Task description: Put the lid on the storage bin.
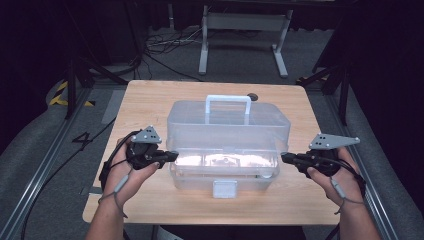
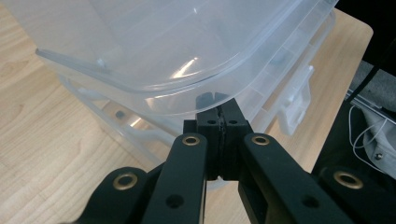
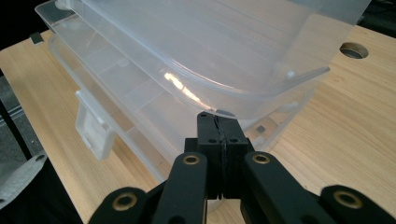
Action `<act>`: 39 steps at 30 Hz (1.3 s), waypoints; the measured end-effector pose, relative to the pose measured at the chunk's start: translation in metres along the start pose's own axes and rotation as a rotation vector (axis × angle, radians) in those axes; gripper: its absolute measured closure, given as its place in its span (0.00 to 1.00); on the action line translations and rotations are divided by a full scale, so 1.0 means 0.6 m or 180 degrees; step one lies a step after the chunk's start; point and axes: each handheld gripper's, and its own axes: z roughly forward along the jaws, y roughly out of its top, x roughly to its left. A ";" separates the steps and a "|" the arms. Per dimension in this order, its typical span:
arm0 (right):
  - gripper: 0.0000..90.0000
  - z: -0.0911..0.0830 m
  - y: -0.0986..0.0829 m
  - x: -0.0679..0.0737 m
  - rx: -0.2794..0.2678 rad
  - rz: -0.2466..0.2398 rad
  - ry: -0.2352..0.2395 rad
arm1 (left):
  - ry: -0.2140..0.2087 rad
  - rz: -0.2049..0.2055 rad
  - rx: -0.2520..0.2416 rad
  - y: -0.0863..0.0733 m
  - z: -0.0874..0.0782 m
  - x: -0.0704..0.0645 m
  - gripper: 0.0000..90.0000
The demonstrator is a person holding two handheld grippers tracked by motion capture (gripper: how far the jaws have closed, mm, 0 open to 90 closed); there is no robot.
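A clear plastic toolbox [image 1: 227, 170] stands in the middle of the wooden table [image 1: 150, 100]. Its lid [image 1: 227, 125], with a pale handle [image 1: 228, 102], is lifted at the front, leaving a gap above the base tray. My left gripper [image 1: 172, 155] is shut, its tips pressed under the lid's left end rim [image 2: 154, 88]. At the right end, my right gripper [image 1: 285, 158] is also shut, its tips under the lid rim [image 3: 233, 105]. Nothing sits between either pair of jaws [image 2: 219, 112] [image 3: 217, 119]. The front latch [image 1: 224, 189] hangs loose.
The base tray [image 3: 140, 88] has divided compartments. The table has a round hole [image 1: 252, 96] behind the box. Bare wood lies on both sides of the box. A metal stand [image 1: 245, 35] and cables [image 1: 165, 45] are on the floor beyond the table.
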 end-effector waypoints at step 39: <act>0.99 0.008 -0.011 -0.005 0.0567 -0.0048 0.0113 | -0.0244 -0.0008 0.0623 -0.006 0.003 -0.001 1.00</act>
